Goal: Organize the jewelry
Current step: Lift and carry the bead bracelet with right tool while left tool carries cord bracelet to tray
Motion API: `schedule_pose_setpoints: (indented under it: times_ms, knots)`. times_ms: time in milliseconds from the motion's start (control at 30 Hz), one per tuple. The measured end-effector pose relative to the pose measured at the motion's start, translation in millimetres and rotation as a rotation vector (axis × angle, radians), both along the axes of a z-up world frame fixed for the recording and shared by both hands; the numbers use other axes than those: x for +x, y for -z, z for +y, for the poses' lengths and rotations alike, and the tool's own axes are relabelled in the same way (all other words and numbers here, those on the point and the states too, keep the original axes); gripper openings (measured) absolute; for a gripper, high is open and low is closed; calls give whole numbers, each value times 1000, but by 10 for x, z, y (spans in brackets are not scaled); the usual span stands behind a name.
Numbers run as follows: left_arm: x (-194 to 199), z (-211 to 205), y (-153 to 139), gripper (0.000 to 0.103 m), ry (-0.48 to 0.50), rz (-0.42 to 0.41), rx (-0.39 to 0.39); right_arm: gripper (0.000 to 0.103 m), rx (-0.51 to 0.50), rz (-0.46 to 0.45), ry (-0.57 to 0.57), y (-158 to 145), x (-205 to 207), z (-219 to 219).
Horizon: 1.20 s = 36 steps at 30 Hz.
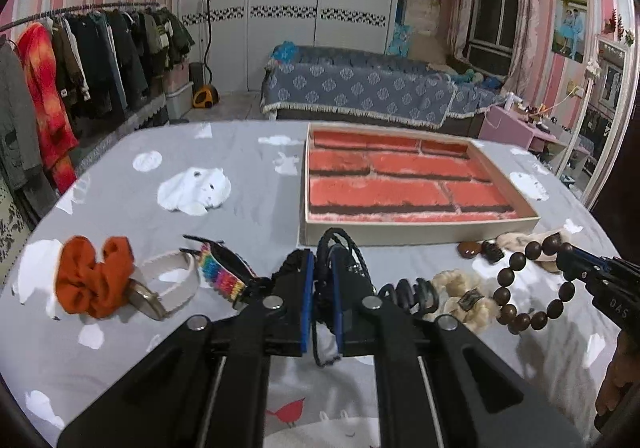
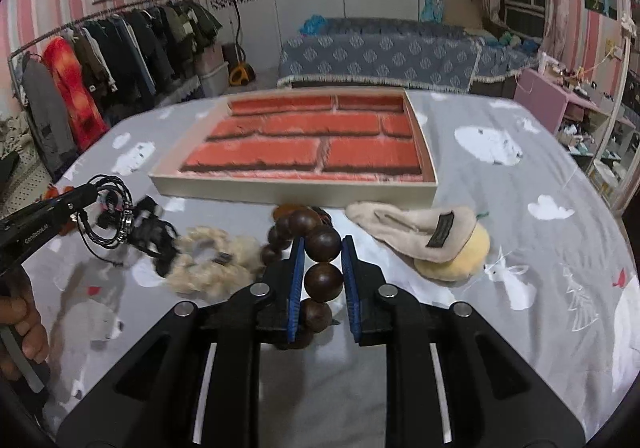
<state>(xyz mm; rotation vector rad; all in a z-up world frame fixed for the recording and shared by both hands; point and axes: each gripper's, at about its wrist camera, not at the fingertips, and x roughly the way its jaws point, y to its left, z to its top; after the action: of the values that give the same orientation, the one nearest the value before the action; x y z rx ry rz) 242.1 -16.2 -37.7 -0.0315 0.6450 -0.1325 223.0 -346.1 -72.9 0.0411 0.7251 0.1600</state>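
A shallow box [image 1: 424, 234] lined with red brick print lies on the grey cloth; it also shows in the right wrist view [image 2: 280, 190]. My left gripper [image 1: 322, 260] is shut on a black braided cord bracelet [image 1: 352, 248], lifted above the cloth; it also shows in the right wrist view [image 2: 110, 216]. My right gripper [image 2: 320, 248] is shut on a dark wooden bead bracelet [image 2: 322, 244], held up, also seen in the left wrist view [image 1: 532, 284]. The right gripper [image 1: 568, 254] shows at the right edge there.
On the cloth lie an orange scrunchie [image 1: 92, 276], a white-strap watch [image 1: 164, 288], a rainbow woven band [image 1: 222, 276], a black claw clip [image 1: 412, 294], a cream fluffy scrunchie [image 2: 212, 260] and a beige plush hair piece [image 2: 424, 236]. Brown stones [image 1: 470, 248] lie near the box.
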Motion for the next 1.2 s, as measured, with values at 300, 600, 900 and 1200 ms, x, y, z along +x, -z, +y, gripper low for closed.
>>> schedule_pose_setpoints:
  times_ms: [300, 600, 900, 1200]
  knots:
    - [-348, 11, -221, 9, 8, -54, 8, 20, -7, -83, 9, -369, -370, 1]
    - [-601, 13, -322, 9, 10, -78, 9, 20, -11, -125, 12, -529, -642, 9]
    - [-683, 3, -384, 9, 13, -94, 14, 20, -8, -145, 18, -592, -727, 6]
    - [-515, -94, -415, 9, 48, -108, 32, 20, -14, -151, 26, -611, -619, -42]
